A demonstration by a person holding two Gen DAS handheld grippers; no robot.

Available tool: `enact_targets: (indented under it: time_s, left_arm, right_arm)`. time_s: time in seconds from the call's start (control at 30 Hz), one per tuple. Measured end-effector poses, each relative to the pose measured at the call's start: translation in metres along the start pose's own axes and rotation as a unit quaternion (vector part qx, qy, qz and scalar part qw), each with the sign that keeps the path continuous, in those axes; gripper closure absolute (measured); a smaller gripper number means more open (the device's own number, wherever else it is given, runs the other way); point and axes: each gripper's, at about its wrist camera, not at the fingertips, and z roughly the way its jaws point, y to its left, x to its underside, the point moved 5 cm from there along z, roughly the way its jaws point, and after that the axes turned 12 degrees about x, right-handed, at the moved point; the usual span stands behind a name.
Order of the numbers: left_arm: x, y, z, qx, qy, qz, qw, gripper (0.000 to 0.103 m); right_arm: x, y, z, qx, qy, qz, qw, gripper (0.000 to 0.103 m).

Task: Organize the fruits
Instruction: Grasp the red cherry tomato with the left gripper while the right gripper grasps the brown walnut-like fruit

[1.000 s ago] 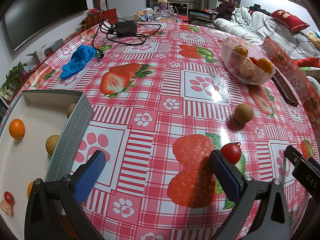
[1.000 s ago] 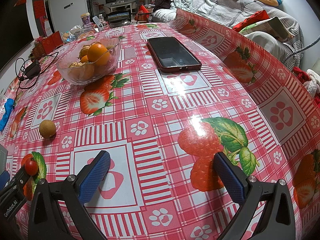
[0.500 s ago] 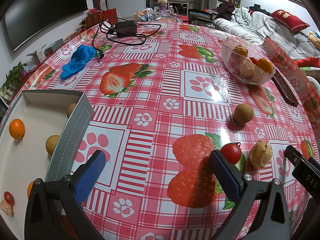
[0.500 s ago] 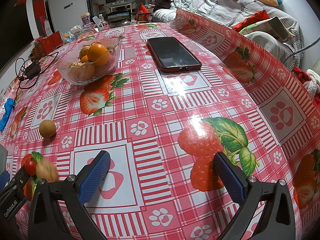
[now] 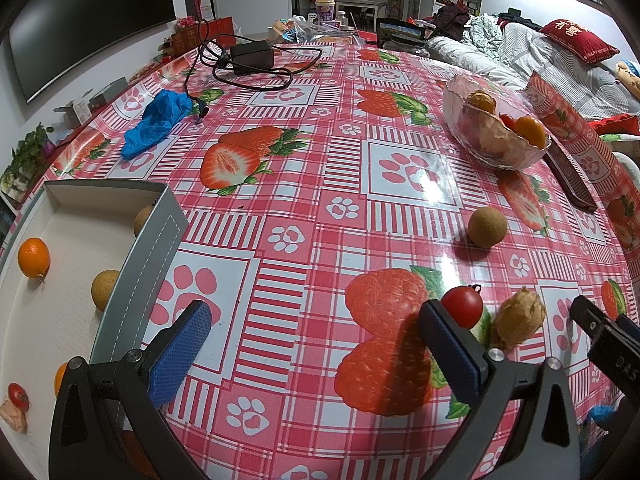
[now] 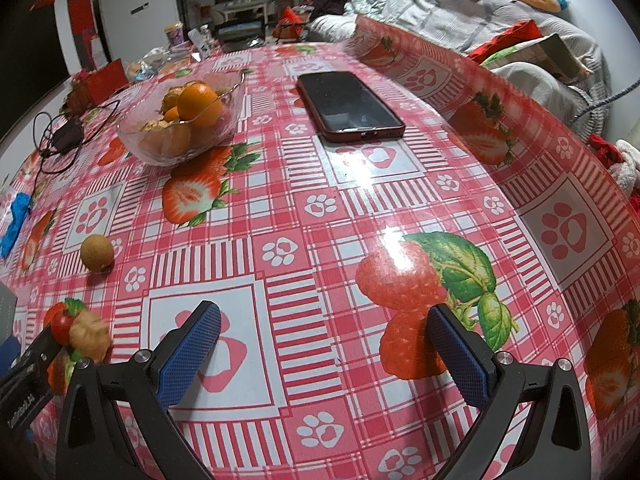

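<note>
The big desk (image 5: 400,168) has a red cloth with strawberries and paws. On its left sits a white tray (image 5: 160,224) with an orange (image 5: 33,257) and other small fruits inside. A glass bowl (image 6: 178,148) holds more fruit, well apart from the tray. The left gripper (image 5: 316,348) is spread wide and holds nothing. A red tomato (image 5: 462,306) sits just beside its right finger, with a walnut (image 5: 520,316) next to it. The right gripper (image 6: 324,352) is also spread wide, empty, above bare cloth. A brown round fruit (image 5: 487,227) lies alone.
</note>
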Motion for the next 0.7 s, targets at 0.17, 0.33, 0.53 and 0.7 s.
enact_targets:
  time_s: [0.17,0.33,0.53,0.7]
  left_arm:
    - [0.0,0.0,0.0,0.0,0.001,0.001,1.0,0.0]
    - [0.006,0.002,-0.005,0.002,0.027,-0.001,0.9996,0.0]
    - [0.02,0.001,-0.042,0.053,0.053,-0.035,0.9965,0.0]
    - [0.022,-0.019,-0.108,0.127,0.056,0.01,0.9903,0.0]
  right_arm:
    - [0.002,0.001,-0.002,-0.013,-0.003,-0.022,1.0,0.0]
    - [0.003,0.003,-0.003,-0.023,0.029,-0.049,0.998,0.0]
    - [0.012,0.019,-0.035,-0.101,0.015,-0.099,0.99,0.0]
    - [0.005,0.036,-0.061,-0.136,0.016,-0.138,0.981,0.0]
